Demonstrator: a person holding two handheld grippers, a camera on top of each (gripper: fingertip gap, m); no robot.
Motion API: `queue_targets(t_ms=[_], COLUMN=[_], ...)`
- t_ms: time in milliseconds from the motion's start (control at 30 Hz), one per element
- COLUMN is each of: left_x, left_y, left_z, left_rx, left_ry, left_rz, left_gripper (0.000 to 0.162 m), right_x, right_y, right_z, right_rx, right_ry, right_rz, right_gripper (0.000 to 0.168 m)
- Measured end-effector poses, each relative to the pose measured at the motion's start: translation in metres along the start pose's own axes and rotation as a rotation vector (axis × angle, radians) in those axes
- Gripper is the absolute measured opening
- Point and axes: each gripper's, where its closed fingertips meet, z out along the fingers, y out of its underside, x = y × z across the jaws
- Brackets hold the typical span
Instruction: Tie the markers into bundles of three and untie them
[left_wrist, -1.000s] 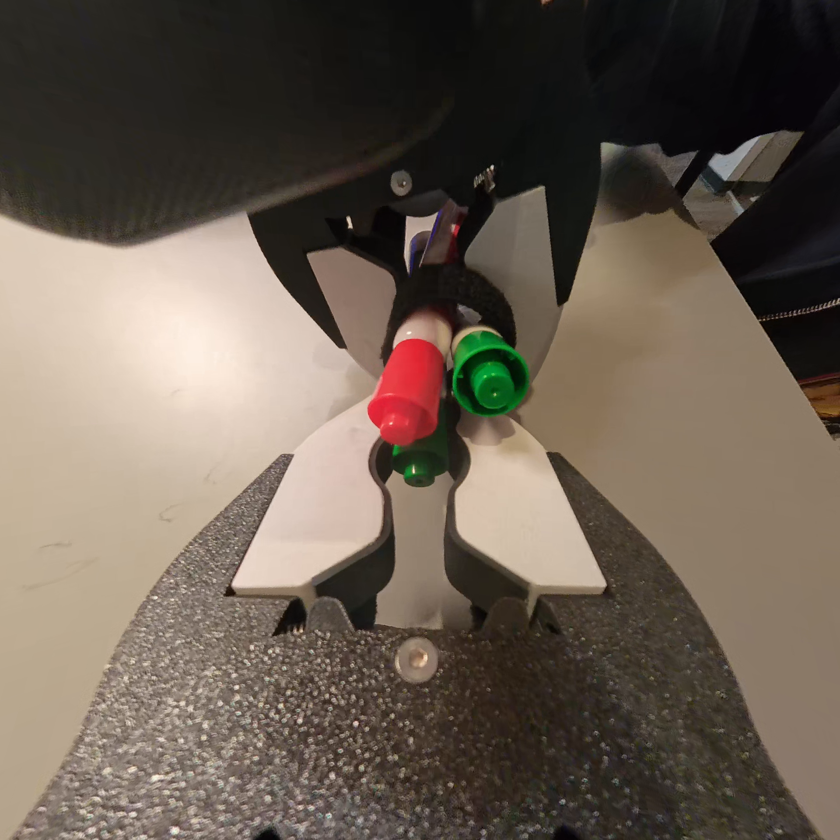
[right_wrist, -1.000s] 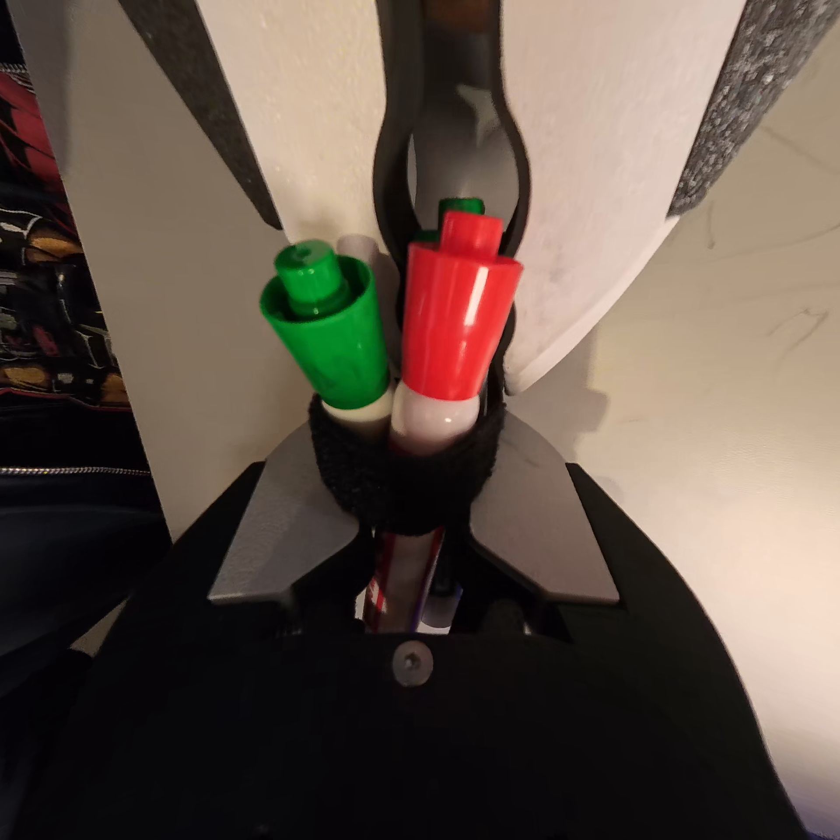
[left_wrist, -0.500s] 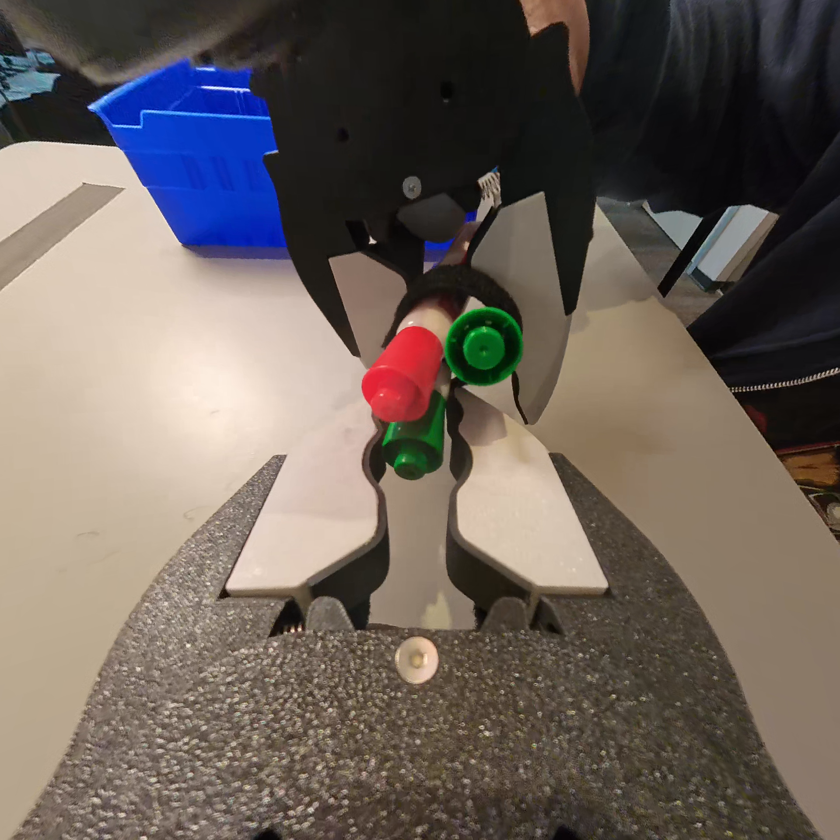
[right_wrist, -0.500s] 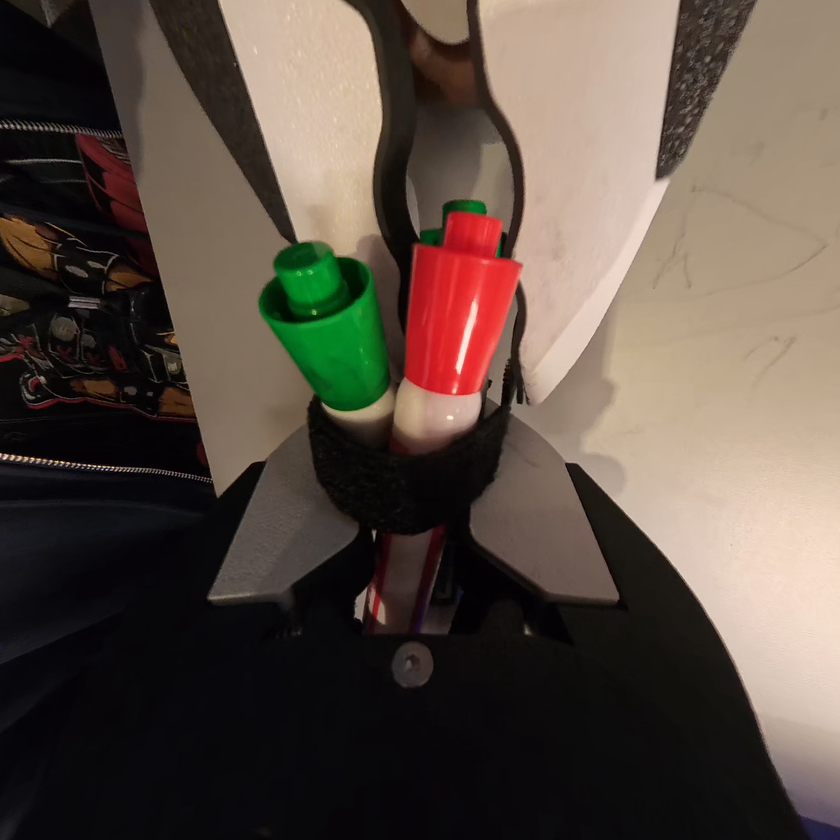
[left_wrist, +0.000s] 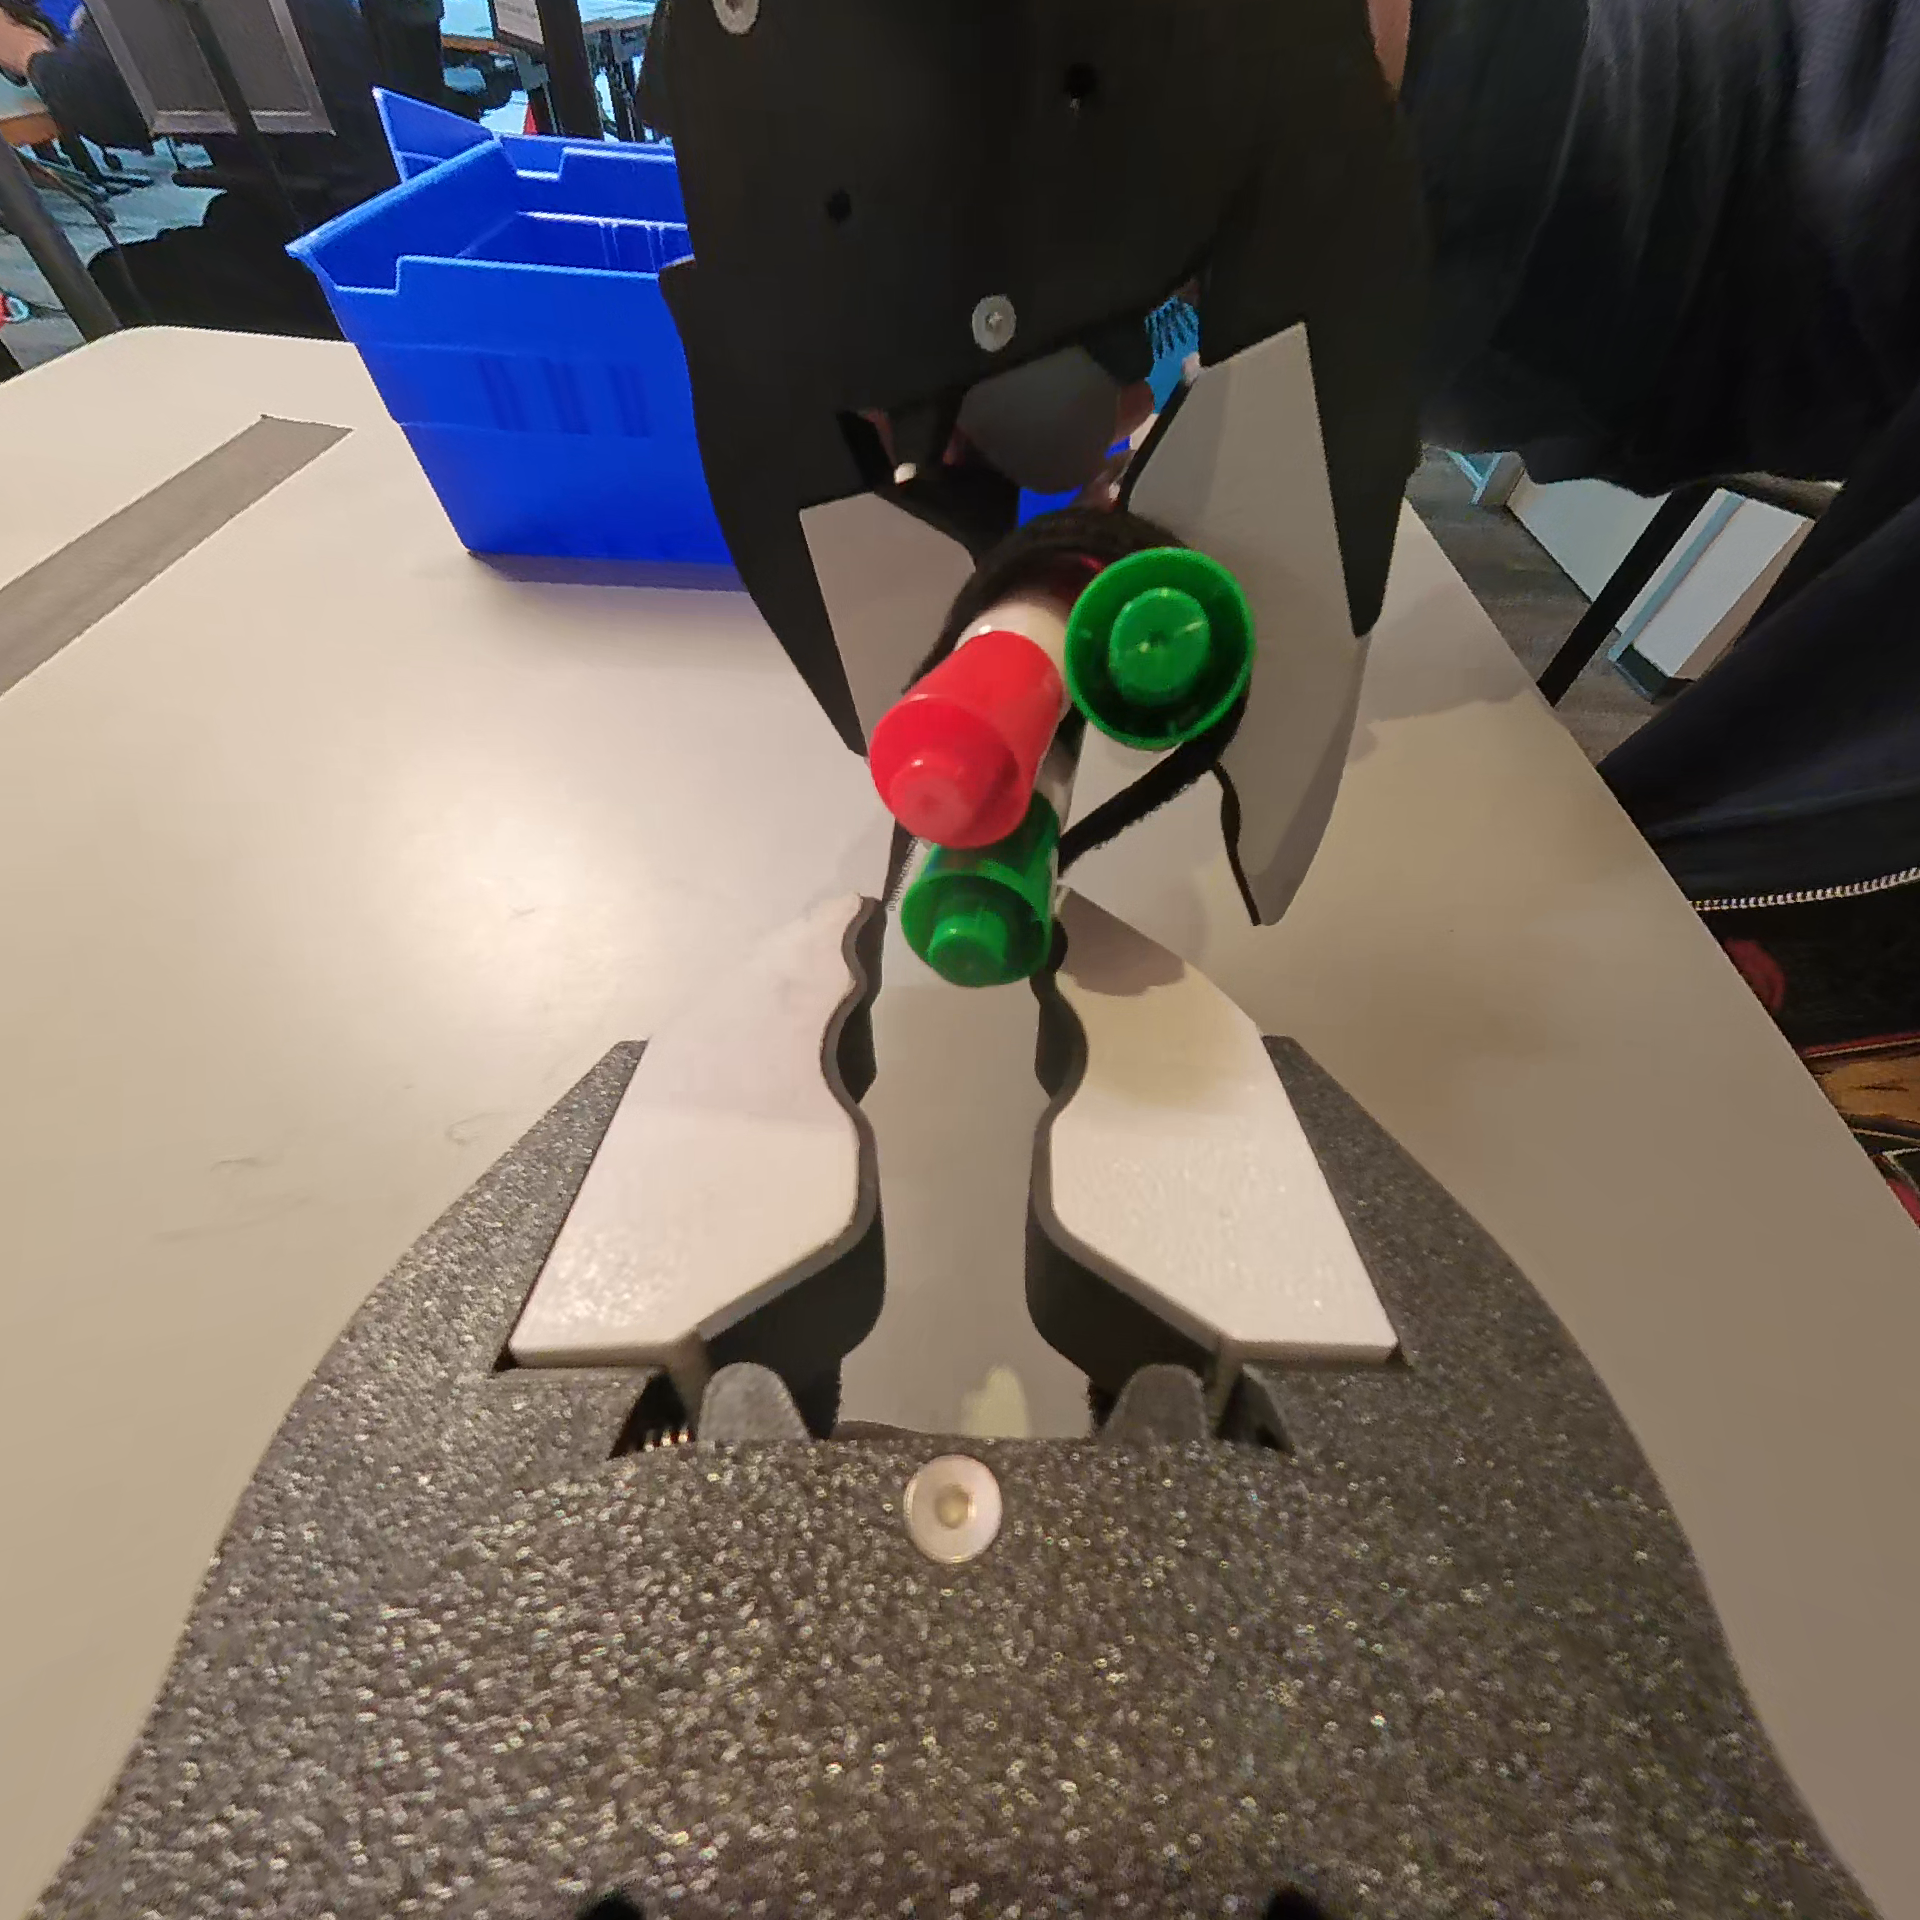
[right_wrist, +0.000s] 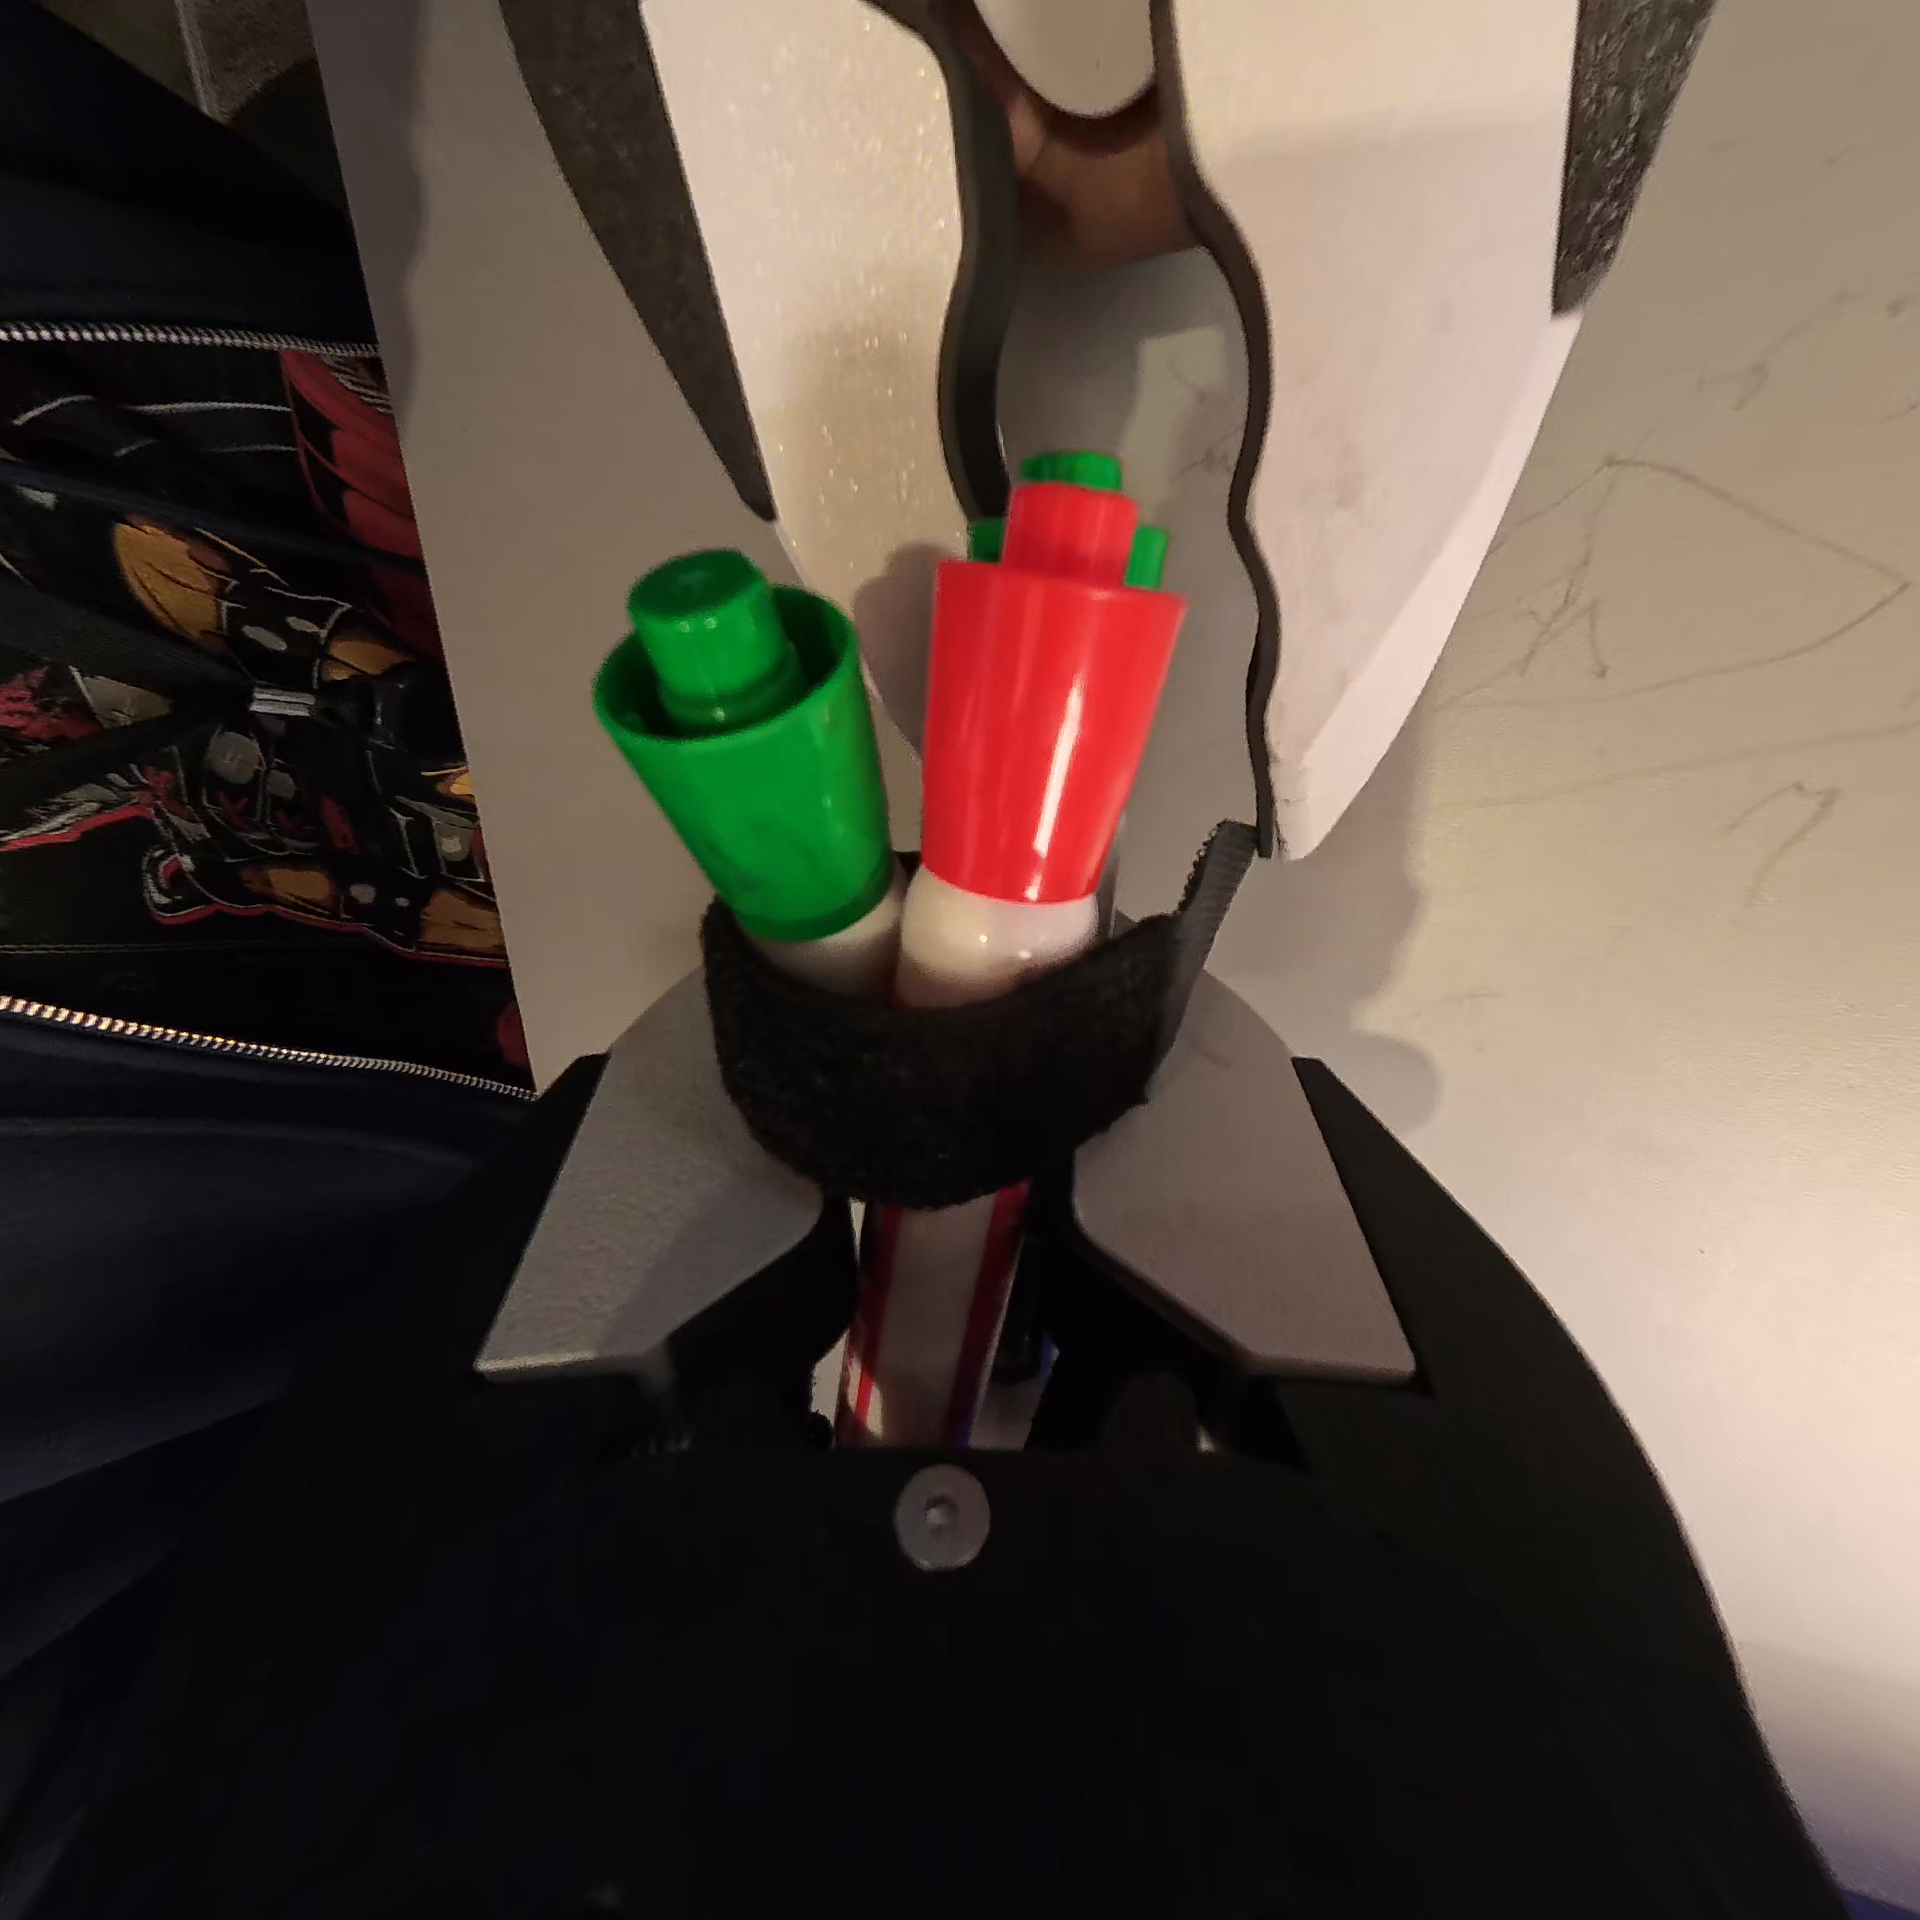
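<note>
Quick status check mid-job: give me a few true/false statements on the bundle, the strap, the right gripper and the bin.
1. The bundle holds two green-capped markers and one red-capped marker. True.
2. The black strap is fully off the markers. False: it wraps around all three, with one end lifted loose.
3. The right gripper has its fingers closed on the bundle at the strap. True.
4. The blue bin stands on the floor. False: it stands on the table, behind the right gripper.
</note>
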Motion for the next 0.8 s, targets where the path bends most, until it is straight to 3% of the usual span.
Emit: queue_targets(t_ms=[367, 800], left_x=[0.004, 0.009], left_y=[-0.011, -0.004], left_z=[-0.008, -0.009], left_rx=[0.089, 0.045], left_ry=[0.02, 0.048], left_rz=[0.037, 0.065], left_gripper=[0.033, 0.041], right_x=[0.0, 0.003], right_y=[-0.003, 0.0], right_z=[-0.004, -0.006], right_rx=[0.008, -0.005], right_ry=[-0.015, 0.003], right_rz=[-0.003, 0.004], right_gripper=[0.038, 0.041])
